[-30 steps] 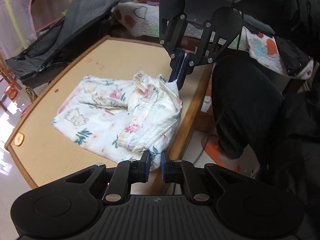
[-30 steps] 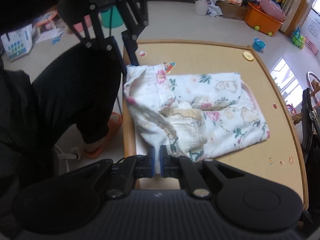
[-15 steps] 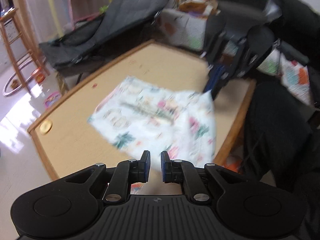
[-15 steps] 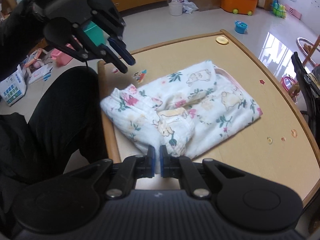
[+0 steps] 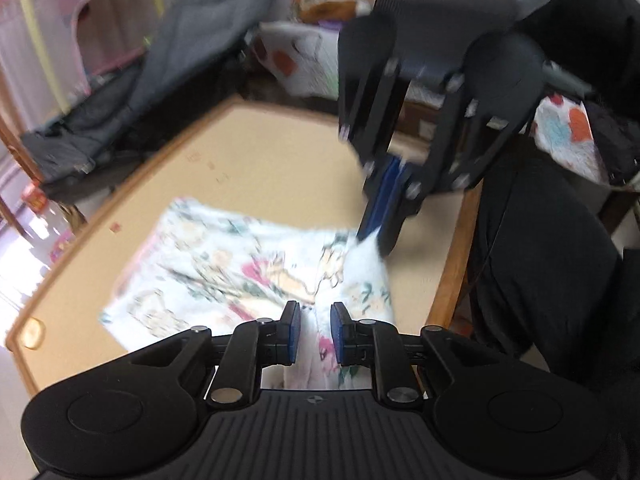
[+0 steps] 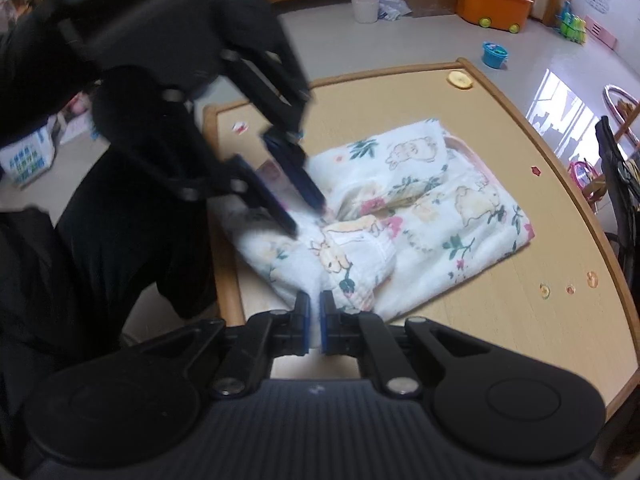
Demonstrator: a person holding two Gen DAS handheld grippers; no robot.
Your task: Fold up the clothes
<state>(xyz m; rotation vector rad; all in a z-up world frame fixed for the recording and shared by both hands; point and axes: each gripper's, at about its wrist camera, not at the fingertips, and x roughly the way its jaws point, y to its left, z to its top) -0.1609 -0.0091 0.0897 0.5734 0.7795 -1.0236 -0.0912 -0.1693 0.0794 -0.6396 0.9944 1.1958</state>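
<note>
A floral baby garment (image 6: 404, 216) is spread on the tan wooden table (image 6: 500, 320), bunched up toward the table edge nearest the person in black and lying flatter out toward the middle. The right gripper (image 6: 314, 322) is pinched down narrow on a white fold of that cloth right at the near edge, so the fabric is clamped between its blue pads (image 6: 325, 326). The left gripper (image 5: 313, 334) is seen parted in its own view, with cloth showing in the gap between its pads but not squeezed; in the right wrist view the same gripper (image 6: 310, 220) is angled down over the bunched part, its fingers spread and their tips at the fabric. Both views are pretty motion-blurred, so the finer folds can't be made out. A round yellow disc (image 6: 460, 79) is sitting at the far corner of the table, and a few small stickers (image 6: 568, 289) are dotted along the edge beyond the garment.
</note>
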